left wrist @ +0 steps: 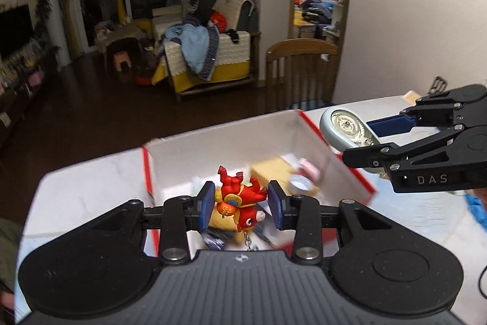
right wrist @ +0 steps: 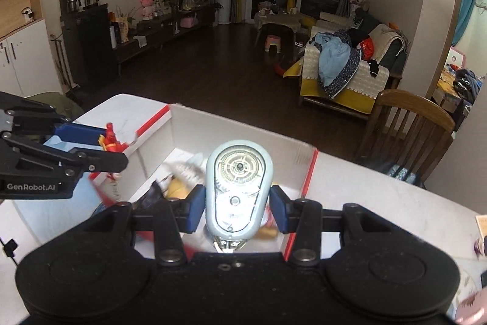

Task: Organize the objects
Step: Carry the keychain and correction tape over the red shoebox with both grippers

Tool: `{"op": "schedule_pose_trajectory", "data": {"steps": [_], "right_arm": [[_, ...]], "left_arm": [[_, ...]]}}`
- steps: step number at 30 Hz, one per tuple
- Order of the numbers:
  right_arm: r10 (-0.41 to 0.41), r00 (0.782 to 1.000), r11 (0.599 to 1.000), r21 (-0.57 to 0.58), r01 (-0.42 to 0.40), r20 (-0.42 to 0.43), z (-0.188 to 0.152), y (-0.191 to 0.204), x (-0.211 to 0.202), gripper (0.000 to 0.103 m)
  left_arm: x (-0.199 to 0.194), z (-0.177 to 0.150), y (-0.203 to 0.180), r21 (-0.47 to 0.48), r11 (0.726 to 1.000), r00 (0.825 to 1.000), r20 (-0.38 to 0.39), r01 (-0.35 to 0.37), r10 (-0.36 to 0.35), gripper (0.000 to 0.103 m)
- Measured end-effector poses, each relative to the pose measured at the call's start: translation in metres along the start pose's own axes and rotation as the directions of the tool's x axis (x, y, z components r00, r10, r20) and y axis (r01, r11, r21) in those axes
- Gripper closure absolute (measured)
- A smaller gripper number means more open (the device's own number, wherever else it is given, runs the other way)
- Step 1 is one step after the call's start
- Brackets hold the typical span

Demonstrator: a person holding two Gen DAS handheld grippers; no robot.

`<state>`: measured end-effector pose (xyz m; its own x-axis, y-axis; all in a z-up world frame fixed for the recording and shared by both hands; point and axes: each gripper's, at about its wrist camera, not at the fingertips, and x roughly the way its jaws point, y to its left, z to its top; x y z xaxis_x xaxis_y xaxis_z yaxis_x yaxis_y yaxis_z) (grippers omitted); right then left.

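My left gripper [left wrist: 240,204] is shut on a red and yellow toy figure [left wrist: 240,197] with a small chain hanging under it, held above the near end of the open white box [left wrist: 231,139] with red edges. My right gripper [right wrist: 237,209] is shut on a pale blue oval gadget [right wrist: 239,188] with a clear geared window, held over the same box [right wrist: 231,124]. In the left wrist view the right gripper [left wrist: 369,139] comes in from the right with the gadget [left wrist: 344,124]. The right wrist view shows the left gripper [right wrist: 112,142] at the left with the toy figure [right wrist: 110,139].
The box holds several blurred small items, among them a yellow block [left wrist: 271,166] and a round tin [left wrist: 299,183]. It stands on a white marble table [left wrist: 91,181]. A wooden chair [left wrist: 301,72] stands at the table's far side. A cable [right wrist: 9,249] lies at the left.
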<state>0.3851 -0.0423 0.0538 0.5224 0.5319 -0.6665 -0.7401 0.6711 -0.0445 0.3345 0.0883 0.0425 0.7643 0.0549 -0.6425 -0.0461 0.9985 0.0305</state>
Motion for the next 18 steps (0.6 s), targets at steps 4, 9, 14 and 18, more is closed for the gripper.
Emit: {"op": "schedule_pose_trajectory", "data": {"steps": [4, 9, 14, 18], "right_arm": [[-0.015, 1.0, 1.0, 0.009, 0.015, -0.01, 0.007, -0.005, 0.023, 0.058], [-0.012, 0.999, 1.0, 0.014, 0.012, -0.039, 0.006, -0.009, 0.048, 0.058], [-0.004, 0.996, 1.0, 0.007, 0.005, -0.092, -0.005, -0.007, 0.072, 0.058], [-0.005, 0.99, 1.0, -0.011, 0.004, -0.138, -0.014, -0.001, 0.09, 0.058]], "left_arm": [[0.018, 0.01, 0.006, 0.022, 0.999, 0.999, -0.005, -0.047, 0.047, 0.067], [0.042, 0.012, 0.015, 0.013, 0.996, 0.995, -0.045, -0.088, 0.089, 0.067], [0.062, -0.001, 0.022, 0.01, 0.995, 0.988, -0.113, -0.102, 0.102, 0.067], [0.079, -0.01, 0.027, 0.023, 0.993, 0.976, -0.18, -0.117, 0.119, 0.067]]}}
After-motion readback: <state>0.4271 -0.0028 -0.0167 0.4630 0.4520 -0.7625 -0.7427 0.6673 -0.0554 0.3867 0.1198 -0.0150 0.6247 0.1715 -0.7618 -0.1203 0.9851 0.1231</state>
